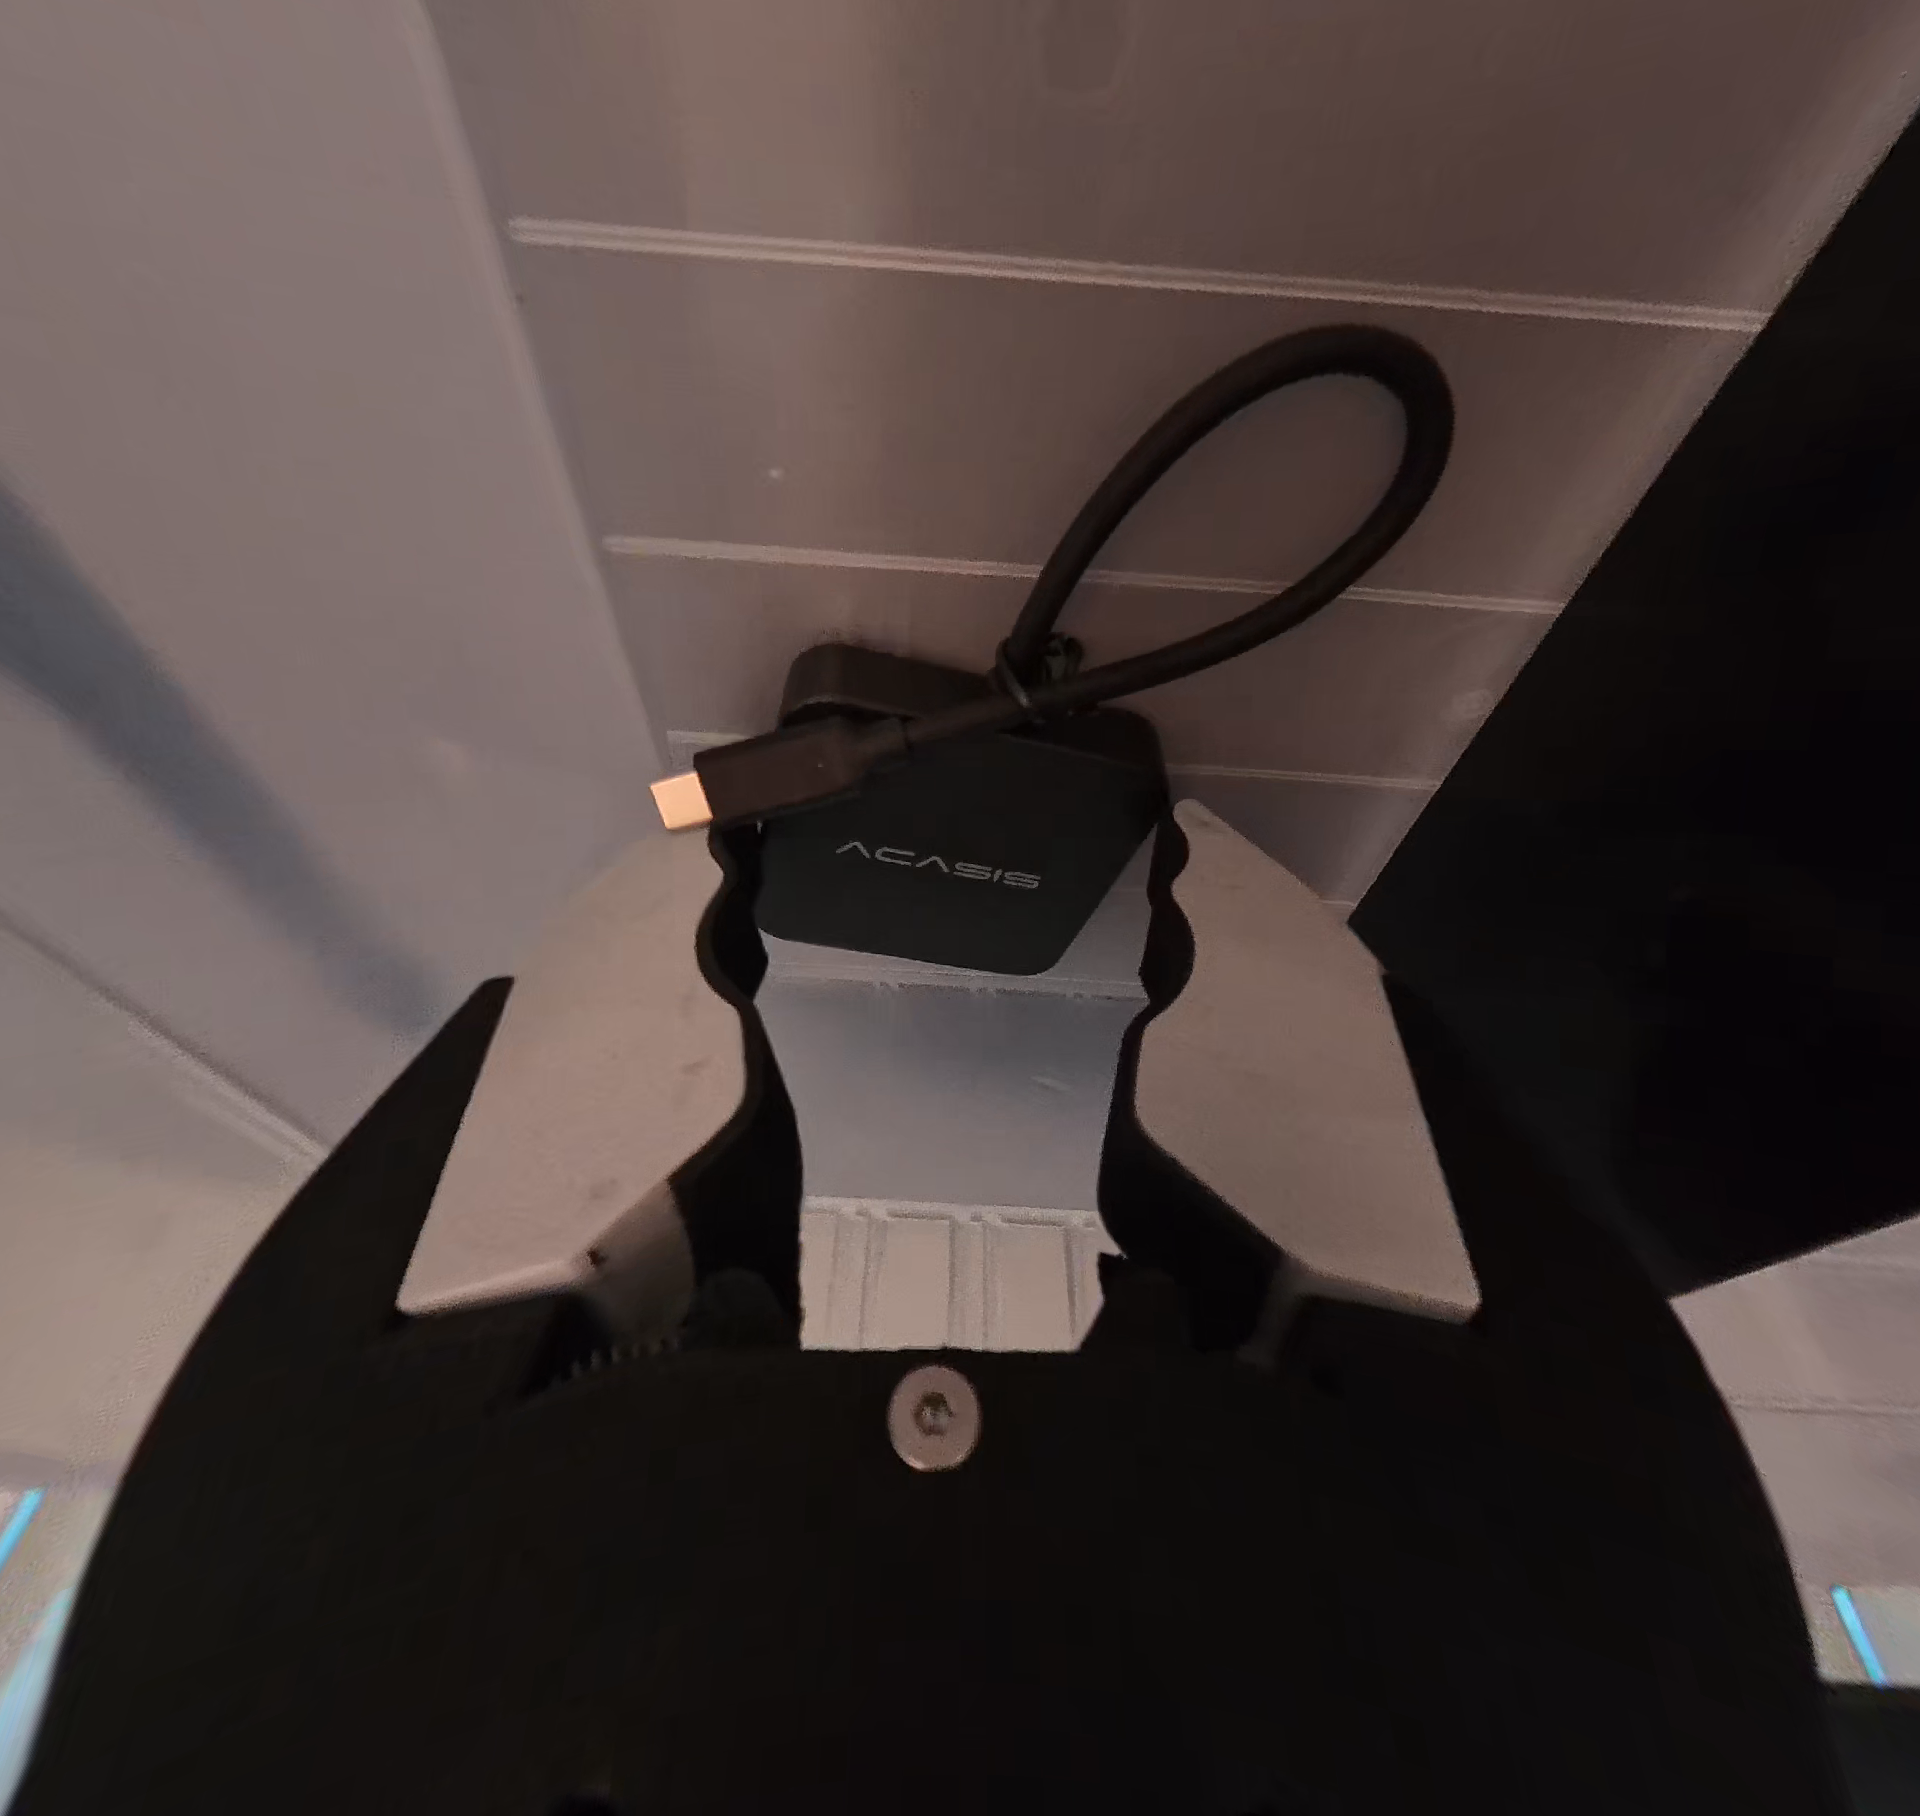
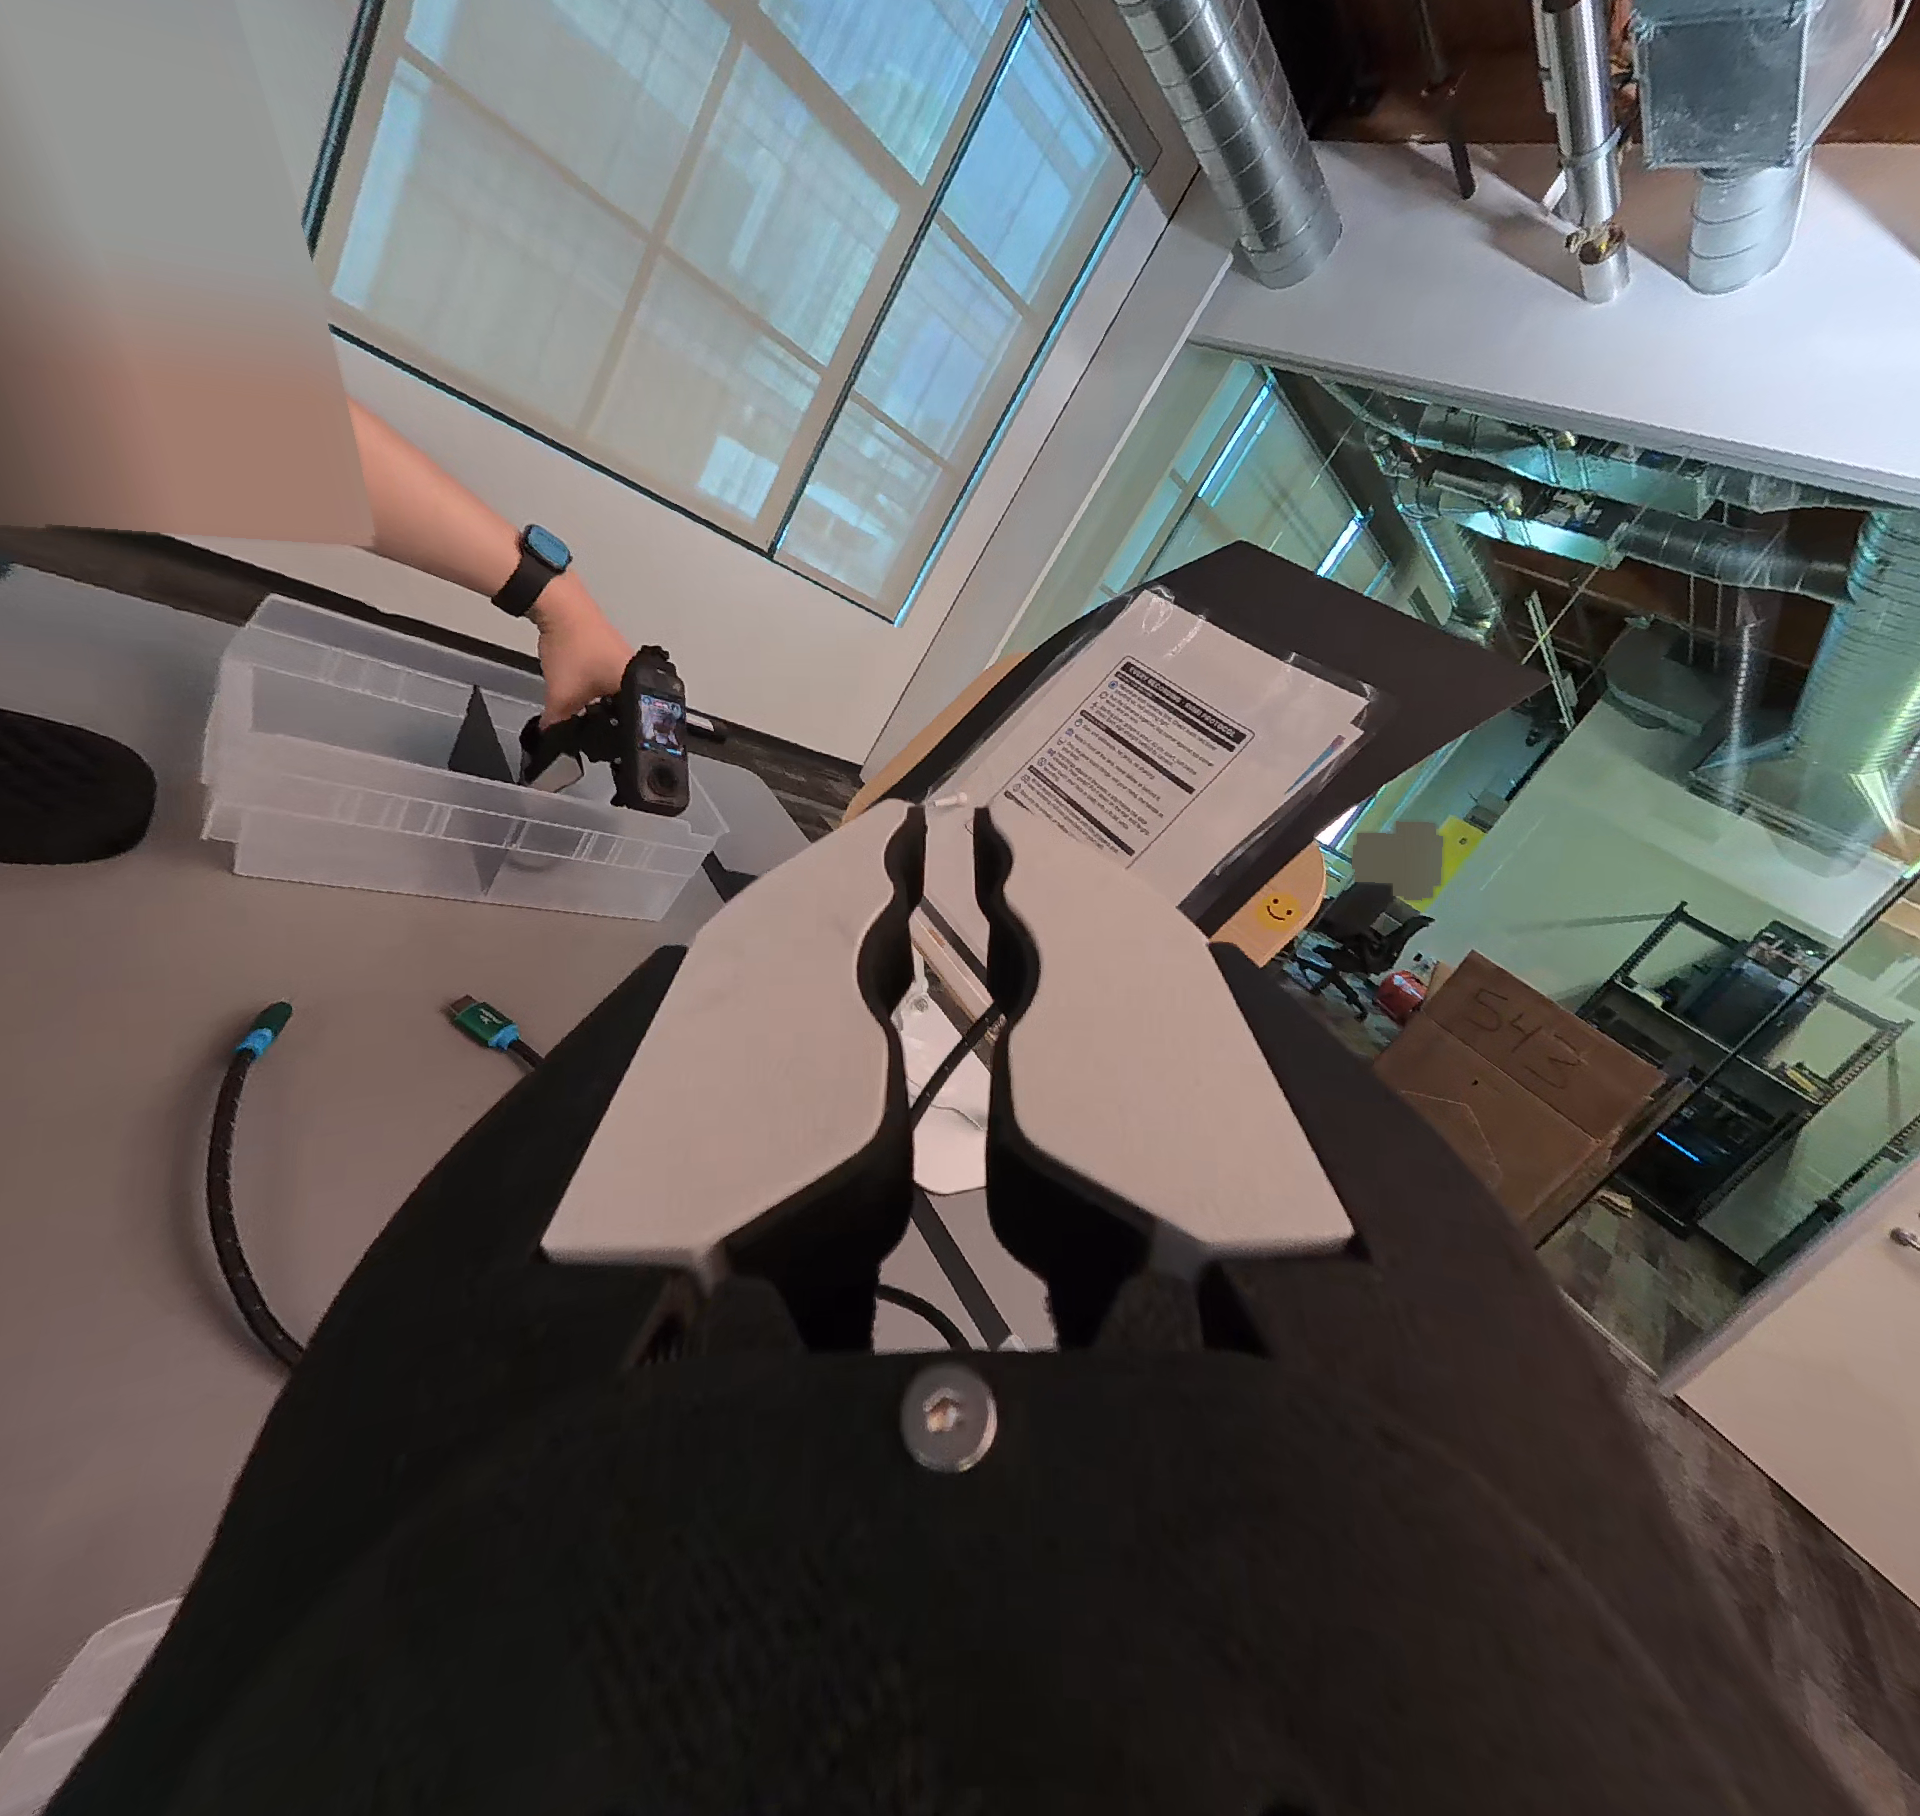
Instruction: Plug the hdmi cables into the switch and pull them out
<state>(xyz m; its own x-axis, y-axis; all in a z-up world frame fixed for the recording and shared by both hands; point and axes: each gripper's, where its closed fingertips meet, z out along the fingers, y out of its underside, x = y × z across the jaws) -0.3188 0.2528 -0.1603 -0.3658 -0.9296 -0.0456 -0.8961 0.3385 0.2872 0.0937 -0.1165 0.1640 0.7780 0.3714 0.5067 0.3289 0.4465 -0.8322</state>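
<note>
In the left wrist view my left gripper is open inside a clear plastic bin. Its fingertips stand on either side of the near end of a small black switch box. I cannot tell whether they touch it. The box's short black lead loops behind it and ends in a gold-tipped plug. In the right wrist view my right gripper is held in the air, nearly shut and empty. Two green HDMI plugs with blue collars lie on the grey table.
A black divider panel stands close on the right inside the bin. The right wrist view shows the bin with the left gripper and a person's hand in it. It also shows a black round pad and a black board with a paper sheet.
</note>
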